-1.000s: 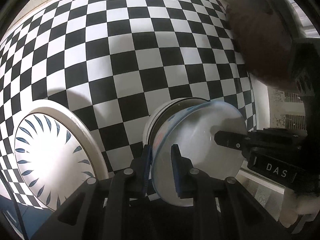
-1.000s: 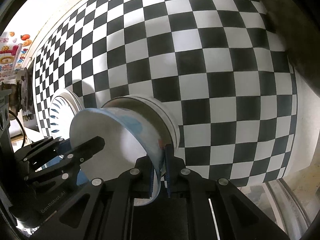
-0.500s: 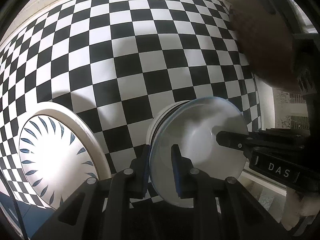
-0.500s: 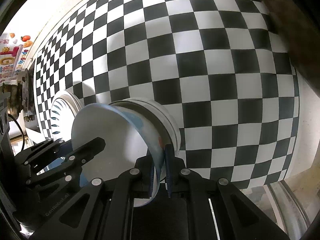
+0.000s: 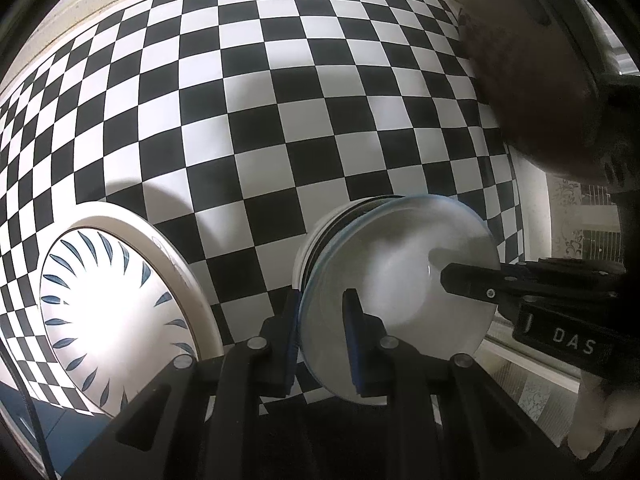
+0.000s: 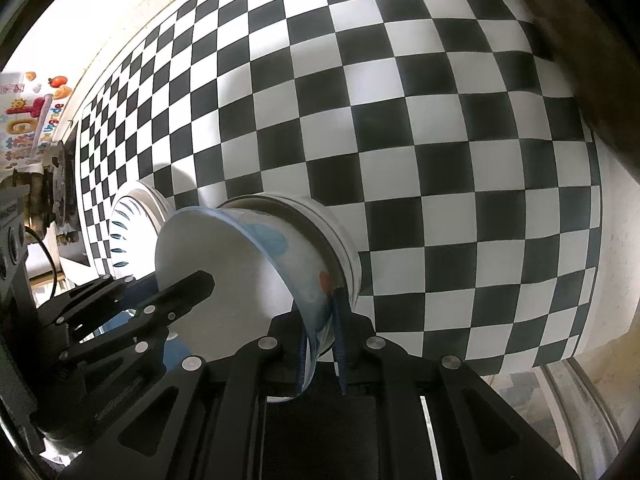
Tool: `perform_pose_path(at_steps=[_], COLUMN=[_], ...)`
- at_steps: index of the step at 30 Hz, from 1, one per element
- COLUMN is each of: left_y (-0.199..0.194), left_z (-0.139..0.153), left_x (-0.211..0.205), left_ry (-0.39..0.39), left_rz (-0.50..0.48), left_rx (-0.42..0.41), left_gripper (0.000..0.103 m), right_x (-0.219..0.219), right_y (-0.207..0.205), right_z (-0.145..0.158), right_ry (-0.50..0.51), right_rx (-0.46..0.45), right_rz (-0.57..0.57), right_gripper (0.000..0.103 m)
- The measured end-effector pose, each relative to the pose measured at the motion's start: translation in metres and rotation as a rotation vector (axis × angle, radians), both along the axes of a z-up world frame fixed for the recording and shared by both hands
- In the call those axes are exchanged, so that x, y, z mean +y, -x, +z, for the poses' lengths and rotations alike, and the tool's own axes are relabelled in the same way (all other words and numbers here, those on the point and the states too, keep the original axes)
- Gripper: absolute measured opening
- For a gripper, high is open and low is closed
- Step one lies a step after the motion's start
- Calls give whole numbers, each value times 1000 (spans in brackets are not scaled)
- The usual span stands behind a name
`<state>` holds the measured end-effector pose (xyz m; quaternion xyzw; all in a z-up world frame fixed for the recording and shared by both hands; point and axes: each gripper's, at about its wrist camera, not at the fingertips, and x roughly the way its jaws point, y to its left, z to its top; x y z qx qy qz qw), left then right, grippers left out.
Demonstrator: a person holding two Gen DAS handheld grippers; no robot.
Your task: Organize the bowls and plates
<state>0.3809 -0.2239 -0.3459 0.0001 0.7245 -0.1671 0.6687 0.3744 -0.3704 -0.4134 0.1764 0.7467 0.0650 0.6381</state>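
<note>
Now both grippers, left (image 5: 322, 334) and right (image 6: 320, 340), clamp opposite bowl (image 5: 400, 300) rims, steadying it into white bowl (image 6: 340, 236) for nesting.

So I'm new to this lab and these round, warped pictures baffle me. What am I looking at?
There is no robot arm: a person holds a two-finger tool in each hand, and each tool has a wide-angle camera looking along its fingers. One picture is from the left gripper, the other from the right gripper. Both sets of jaws pinch opposite sides of the rim of one bowl, which sits in another bowl. Beside them, a plate with blue leaf marks lies on the checkered tablecloth.
</note>
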Motion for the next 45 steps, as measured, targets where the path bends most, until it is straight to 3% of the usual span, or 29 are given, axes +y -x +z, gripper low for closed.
perform_pose_path(at_steps=[18,27,36,40,41,43,45], left_y=[6,21,45,54,56,58,62], left_z=[8,58,109,122,126,132,139], left_x=[-2,6,9,8,9,10,11], left_ry=[-10,-41,-17,-11,-9,5,12], left_rz=[-14,-46,-82,-81,-80,-76,-69], left_rx=[-28,-137,-217,-239,-241,-244,-270], left_gripper=[17,19,20,20,24,26,30], right_x=[-8,1,13,13,12,8,6], right_y=[7,32,69,84,87,92,97], right_z=[9,51,100,122,125,134,141], right_ry=[13,83,79,130,132,138,137], right_rx=[-31,-152,-259,-300,-302,-316,-331], right_rz=[-13,-14,-39,-41,-45,-51,-58], right_gripper=[14,14,14,14,18,41,77])
